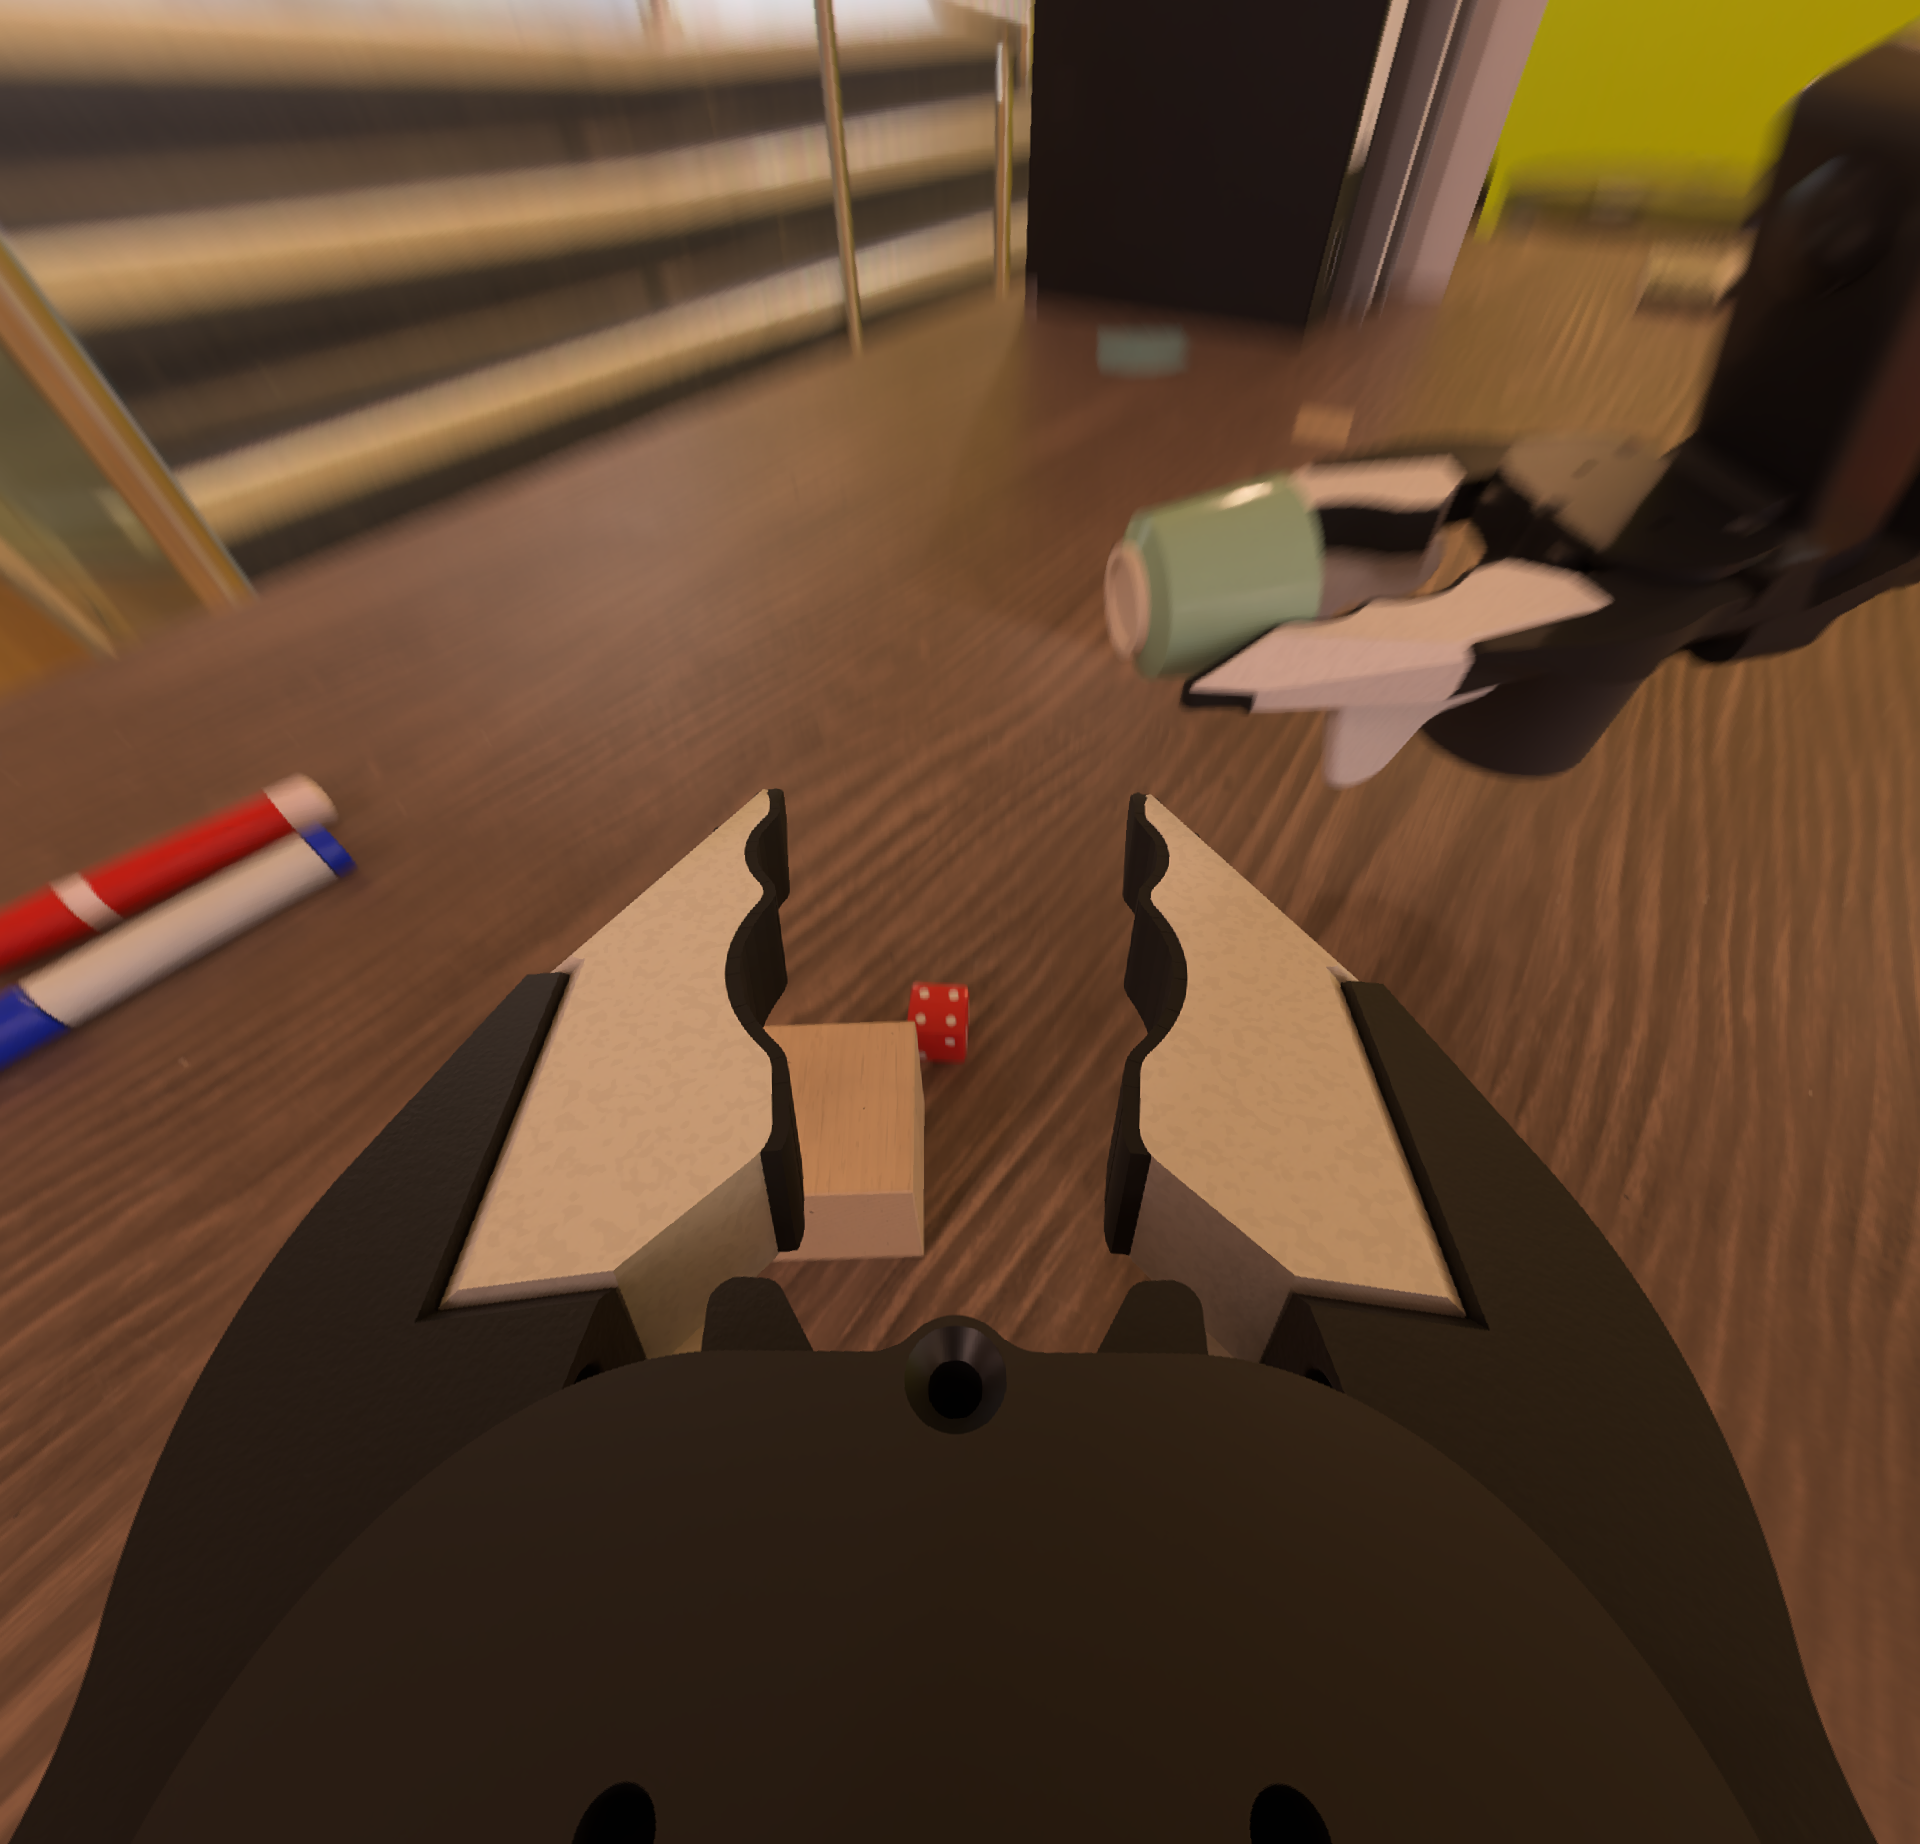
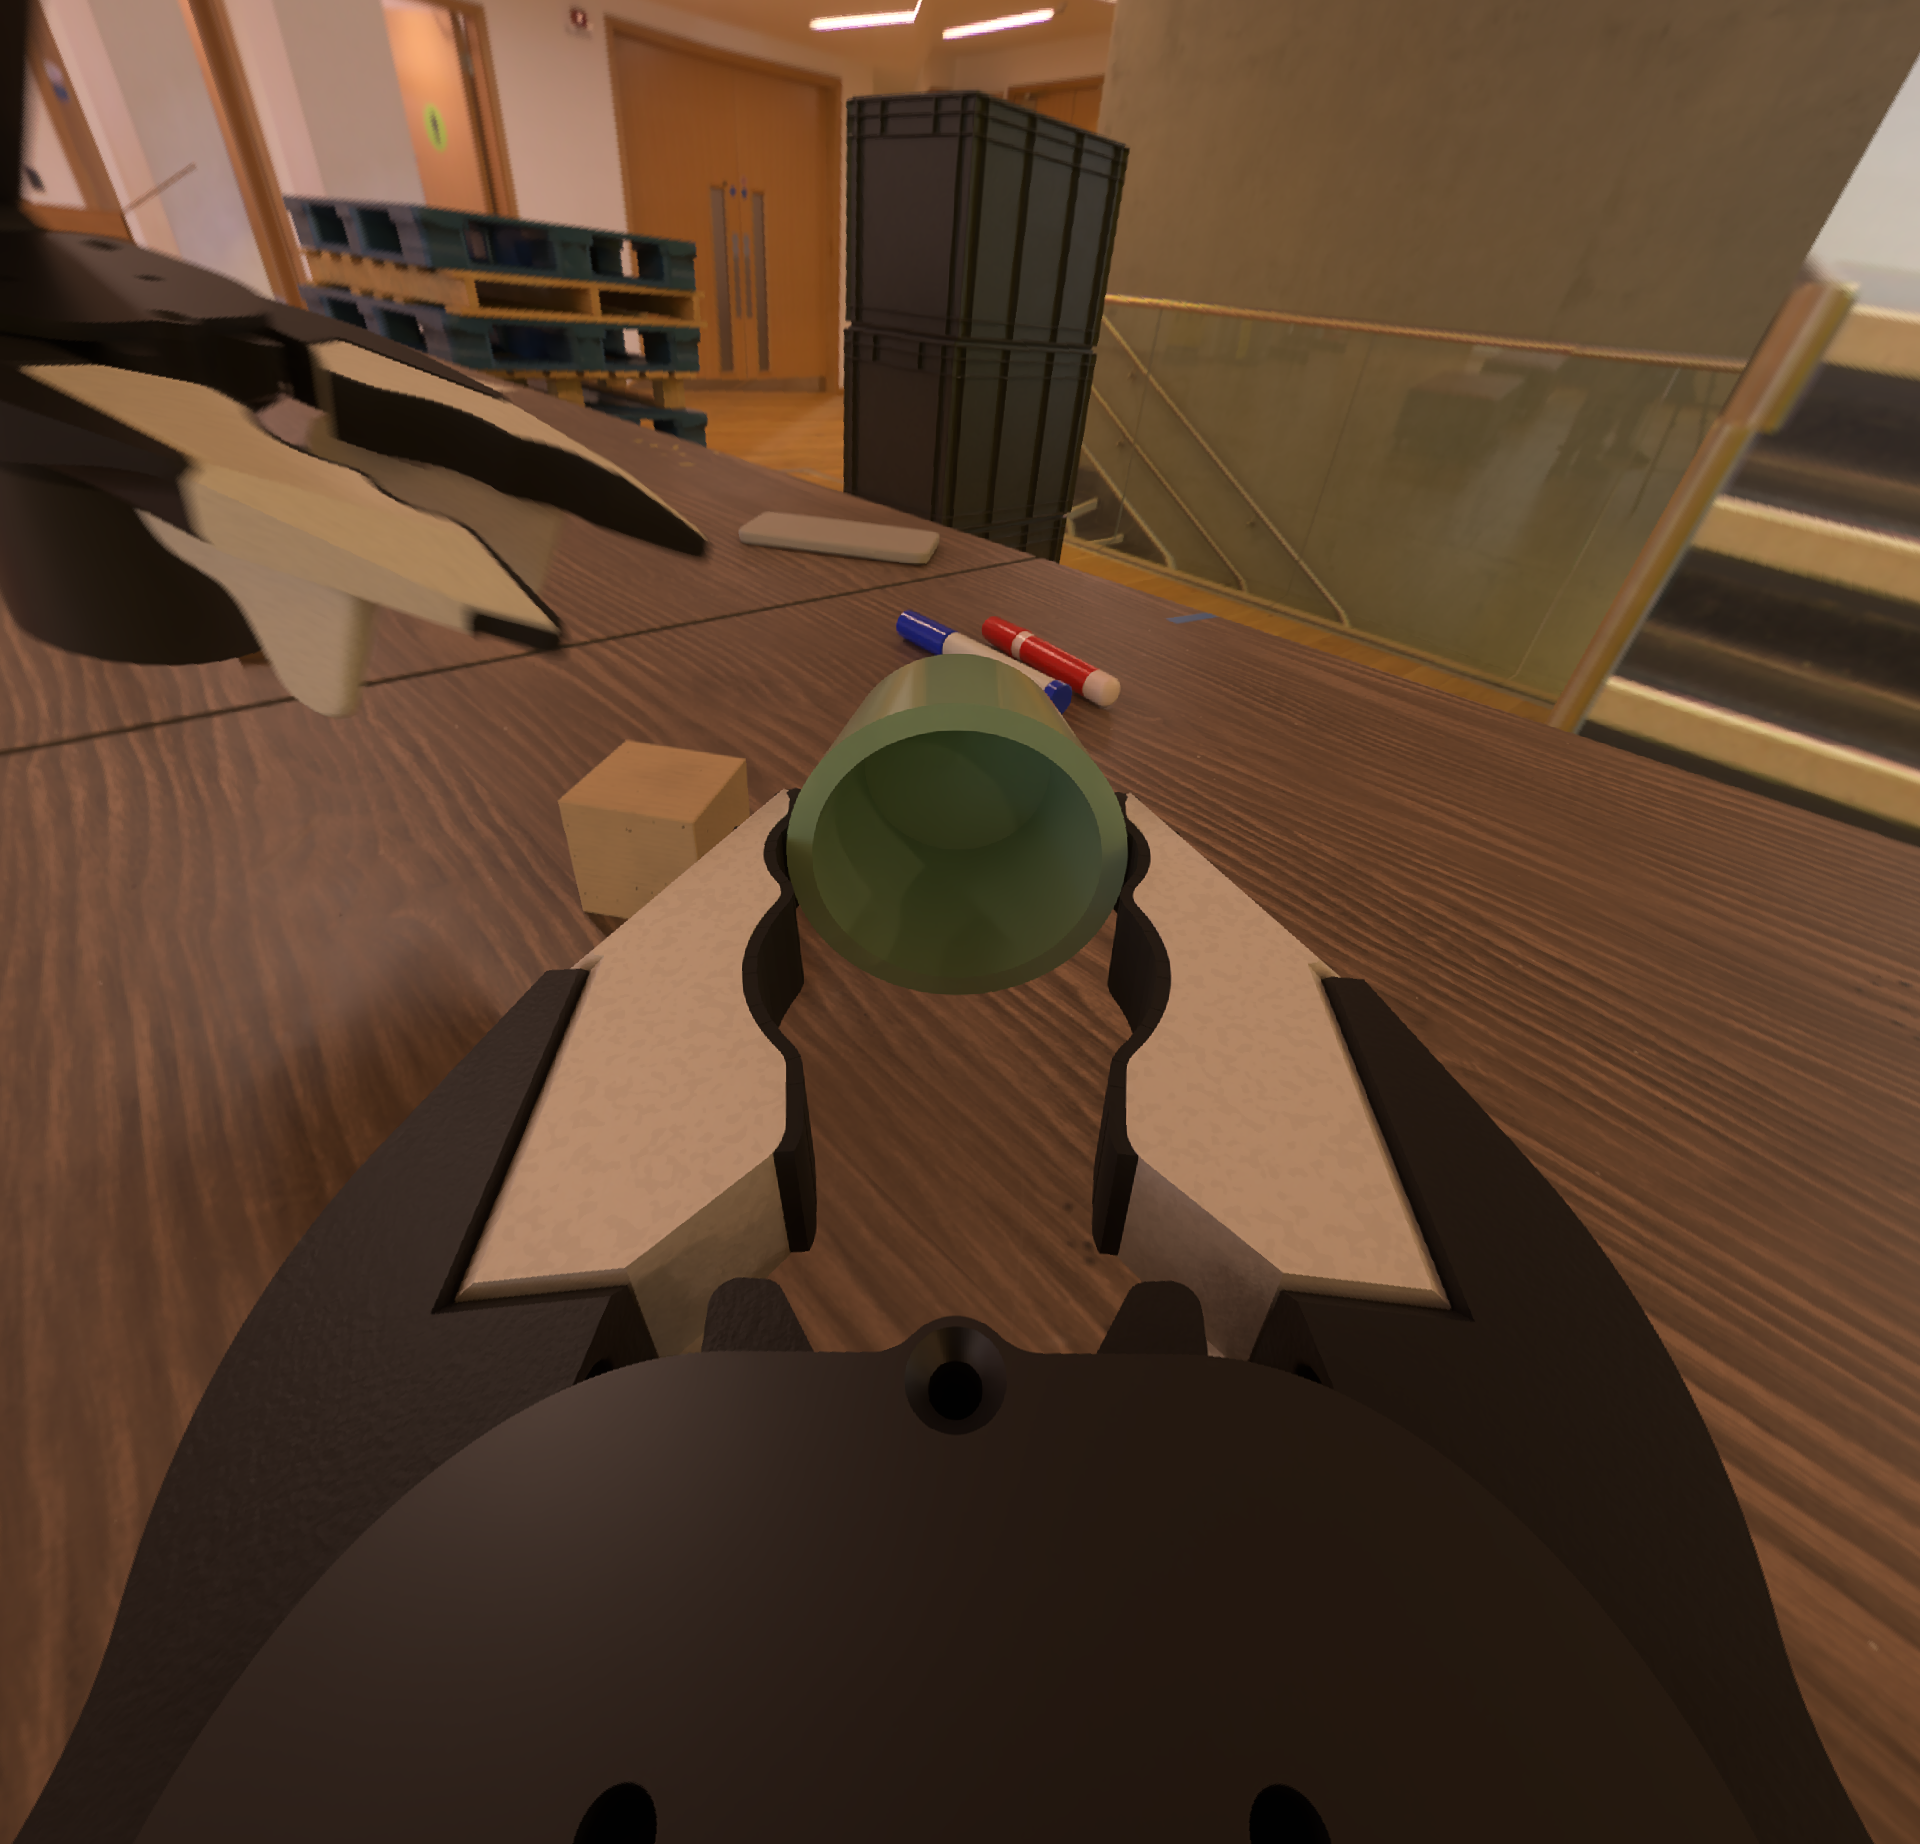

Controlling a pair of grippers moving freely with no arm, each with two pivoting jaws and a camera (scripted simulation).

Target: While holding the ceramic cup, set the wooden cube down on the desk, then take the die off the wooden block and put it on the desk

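My left gripper (image 1: 956, 802) is open and empty above the wooden desk (image 1: 1507, 1119). The wooden cube (image 1: 857, 1129) rests on the desk below it, close to the left finger. The red die (image 1: 940, 1020) sits on the desk just beyond the cube's far right corner. My right gripper (image 2: 954, 807) is shut on the green ceramic cup (image 2: 951, 859), held on its side above the desk with its mouth toward the camera. The cup (image 1: 1216, 573) and right gripper (image 1: 1247, 584) show at the right of the left wrist view. The cube (image 2: 649, 823) shows bare-topped in the right wrist view, under the left gripper (image 2: 608, 589). The die is hidden there.
A red marker (image 1: 177, 864) and a blue marker (image 1: 156, 947) lie side by side on the desk, left of the cube. They also show beyond the cup, the red marker (image 2: 1049, 660) clearest. A grey eraser (image 2: 840, 537) lies farther back. Black crates (image 2: 977, 319) and a glass railing stand past the desk edge.
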